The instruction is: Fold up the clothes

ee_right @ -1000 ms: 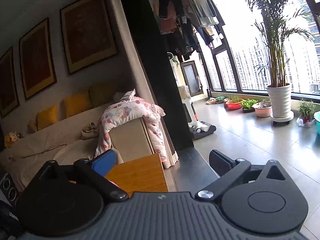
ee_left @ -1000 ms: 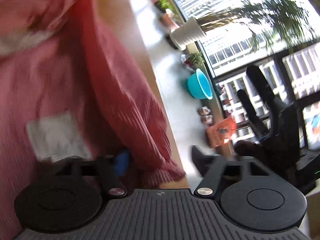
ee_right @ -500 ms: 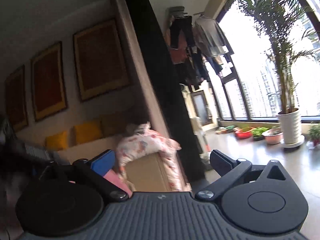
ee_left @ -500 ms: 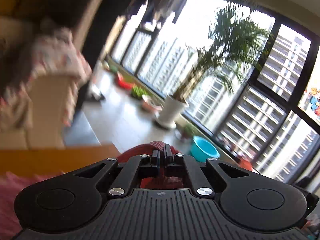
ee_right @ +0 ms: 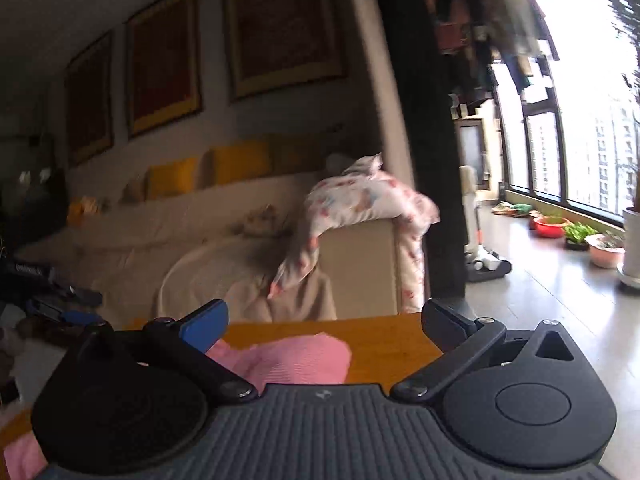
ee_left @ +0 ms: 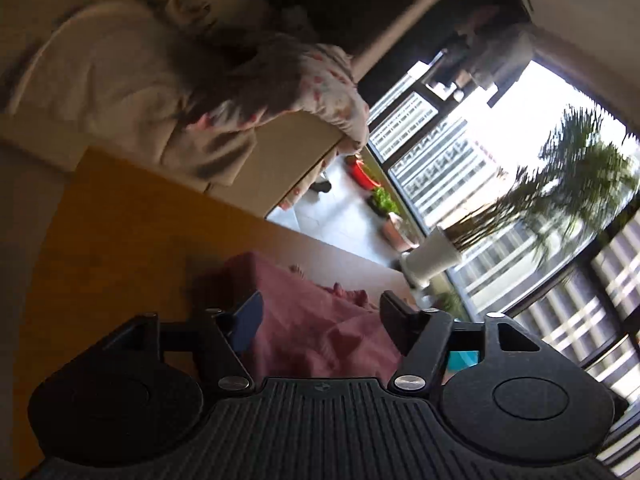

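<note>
A pink ribbed garment (ee_left: 320, 328) lies bunched on the wooden table (ee_left: 120, 248). In the left wrist view, which is rolled sideways, my left gripper (ee_left: 322, 314) is open just above the cloth, its jaws wide apart and holding nothing. In the right wrist view the same pink garment (ee_right: 288, 360) lies on the table (ee_right: 384, 340) under my right gripper (ee_right: 326, 320), which is open and empty. The left gripper also shows at the left edge of the right wrist view (ee_right: 64, 308).
A beige sofa (ee_right: 168, 248) with yellow cushions and a floral blanket (ee_right: 360, 204) stands beyond the table. A potted palm (ee_left: 436, 256), red basins and plants (ee_right: 576, 232) stand by the windows. The table's far edge is close ahead.
My left gripper was shut on the pink cloth half a second ago; now it is open and the cloth lies on the table. The left view has rolled sideways. The right gripper has tilted down toward the table.
</note>
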Available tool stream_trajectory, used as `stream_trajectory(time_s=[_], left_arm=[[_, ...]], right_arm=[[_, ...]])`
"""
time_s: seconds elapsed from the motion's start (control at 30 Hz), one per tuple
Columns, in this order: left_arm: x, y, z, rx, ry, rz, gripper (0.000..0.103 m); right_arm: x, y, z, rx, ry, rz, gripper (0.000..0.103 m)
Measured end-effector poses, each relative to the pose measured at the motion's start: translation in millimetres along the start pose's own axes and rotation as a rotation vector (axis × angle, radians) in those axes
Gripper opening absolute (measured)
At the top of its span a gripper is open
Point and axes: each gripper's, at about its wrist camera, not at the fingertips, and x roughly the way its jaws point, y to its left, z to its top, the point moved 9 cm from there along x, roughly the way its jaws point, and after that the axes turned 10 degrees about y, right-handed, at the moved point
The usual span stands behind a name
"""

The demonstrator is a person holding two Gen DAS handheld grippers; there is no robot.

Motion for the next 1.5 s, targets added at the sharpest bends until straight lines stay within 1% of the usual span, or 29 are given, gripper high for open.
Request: stream_trajectory(time_s=[0.03,0.1,0.2,0.23,0.3,0.33,0.37,0.4,0.43,0.47,0.53,0.57,0.6,0.67,0.7,0.77,0.83,0.87,1.03,1.07,1.1,1.13,1.2,1.23,1.27,1.33,1.37,1.43,1.5], left_arm=[[-10,9,-4,-0.036,0.008,-0.026,0.079],[-8,6,-20,-0.065,0.052,-0.076,0.082],[13,-19,-46,-0.072,0.123,-0.151,0.089],[21,-26,-55,-0.066,0.145,-0.162,0.09],[40,-33,-64,-0.051,0.174,-0.146,0.091],[49,-33,-63,-0.039,0.17,-0.109,0.091],[58,-33,-61,-0.026,0.164,-0.069,0.092],[67,-32,-59,-0.013,0.157,-0.028,0.092],[75,-32,-57,-0.001,0.151,0.012,0.091],[84,-32,-55,0.012,0.145,0.052,0.088],[97,-35,-48,0.06,0.126,0.086,0.062],[104,-38,-46,0.088,0.126,0.112,0.031],[109,-41,-44,0.12,0.13,0.133,0.015],[113,-54,-37,0.188,0.125,0.161,0.014],[108,-65,-30,0.235,0.095,0.156,0.013],[85,-92,-11,0.358,-0.014,0.171,0.013],[68,-105,8,0.442,-0.108,0.219,0.013],[66,-105,13,0.471,-0.132,0.243,0.013],[104,-42,-10,0.477,-0.009,0.389,0.018],[106,-27,-16,0.474,0.006,0.418,0.023],[108,-12,-22,0.47,0.019,0.447,0.033],[100,-6,-22,0.451,0.016,0.449,0.037],[83,6,-20,0.409,0.005,0.447,0.057],[70,7,-17,0.401,-0.009,0.448,0.058],[58,3,-14,0.397,-0.024,0.435,0.056],[35,-6,-7,0.388,-0.055,0.406,0.056],[27,-16,-5,0.371,-0.064,0.348,0.058],[22,-36,-3,0.321,-0.063,0.188,0.063],[37,-46,-7,0.253,-0.031,0.057,0.072]], right_arm=[[0,7,-1,-0.02,0.018,0.02,0.103],[2,24,-6,-0.04,0.072,0.093,0.103],[19,55,-39,0.022,0.246,0.289,0.103],[28,63,-58,0.038,0.314,0.339,0.103],[42,70,-92,0.026,0.414,0.337,0.103],[46,68,-104,0.023,0.433,0.307,0.103],[50,65,-116,0.02,0.449,0.279,0.103],[46,66,-116,0.026,0.42,0.295,0.103],[43,65,-115,0.05,0.422,0.312,0.103],[42,63,-117,0.063,0.42,0.299,0.103],[38,63,-119,0.081,0.415,0.303,0.103],[37,63,-120,0.086,0.414,0.308,0.103],[37,64,-120,0.087,0.414,0.309,0.103],[34,62,-121,0.089,0.412,0.311,0.103],[32,60,-122,0.093,0.41,0.314,0.103],[31,56,-123,0.1,0.406,0.318,0.103],[29,56,-124,0.104,0.403,0.322,0.103],[30,56,-124,0.099,0.404,0.321,0.103],[30,61,-122,0.061,0.417,0.299,0.103],[31,62,-121,0.047,0.42,0.291,0.103],[32,63,-121,0.027,0.424,0.281,0.103],[32,64,-120,-0.002,0.43,0.266,0.103],[31,62,-110,-0.037,0.42,0.247,0.103],[30,61,-103,-0.048,0.409,0.24,0.103],[29,59,-95,-0.056,0.397,0.234,0.103],[31,50,-62,-0.021,0.34,0.245,0.103],[32,48,-45,0.014,0.313,0.259,0.103],[44,46,-18,0.106,0.289,0.311,0.103],[69,47,-2,0.219,0.294,0.389,0.103]])
